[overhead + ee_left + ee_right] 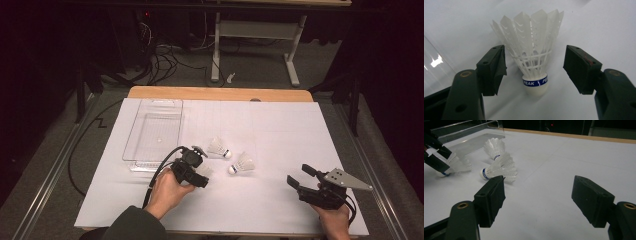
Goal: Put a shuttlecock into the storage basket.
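Left gripper view: shuttlecock [534, 62] blue band reads "PEAK"

White-feathered shuttlecock [534, 55] with a blue PEAK-lettered band between the black left gripper [534, 72] jaws, white sheet [280, 130] over the tan wooden table [220, 93], clear tray [152, 132] beside it.

Lab or workshop: dark room, loose cables [165, 62] on floor beyond the table [220, 93], metal desk frame [255, 37] behind.
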